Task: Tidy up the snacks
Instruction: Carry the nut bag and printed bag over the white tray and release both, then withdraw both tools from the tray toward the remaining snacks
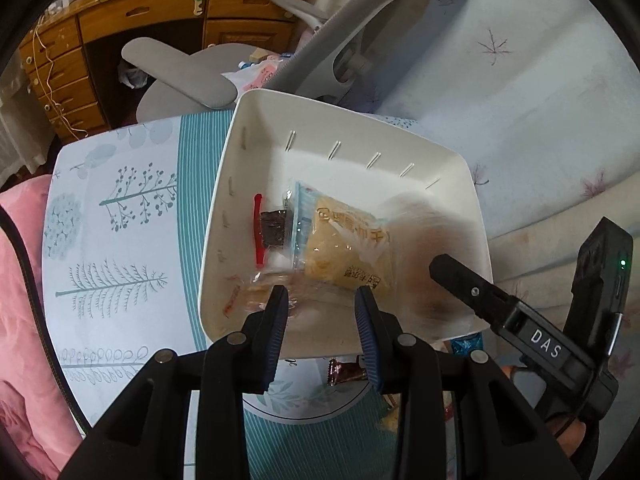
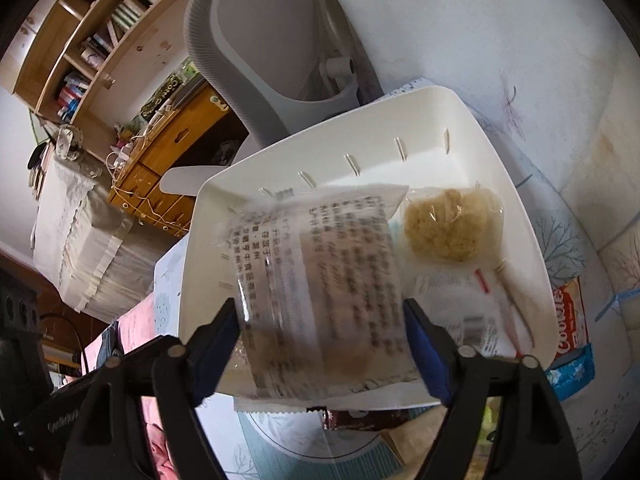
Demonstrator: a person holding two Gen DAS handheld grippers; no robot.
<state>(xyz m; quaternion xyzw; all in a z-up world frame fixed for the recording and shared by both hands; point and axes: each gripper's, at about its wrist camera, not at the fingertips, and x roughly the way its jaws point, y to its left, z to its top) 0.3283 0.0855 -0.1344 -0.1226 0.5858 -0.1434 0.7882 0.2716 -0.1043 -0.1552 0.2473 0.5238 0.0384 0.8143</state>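
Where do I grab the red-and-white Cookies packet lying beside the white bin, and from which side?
Pinch the free long edge of the red-and-white Cookies packet, coming from above on the side away from the white plastic bin: it seems to lie flat, and the bin's wall hides its other edge.

We carry two matching tools of matte black plastic: the left gripper (image 1: 322,308) and the right gripper (image 2: 322,320) each have angular, cut-out arms joined by round silver rivets. Our fingers (image 1: 276,336) are faced with ribbed dark-blue pads. Seen from the left wrist, the right tool bears a white "DAS" label (image 1: 546,347) on its side, a small silver screw on its finger, and a boxy black camera housing with a green light (image 1: 622,264).
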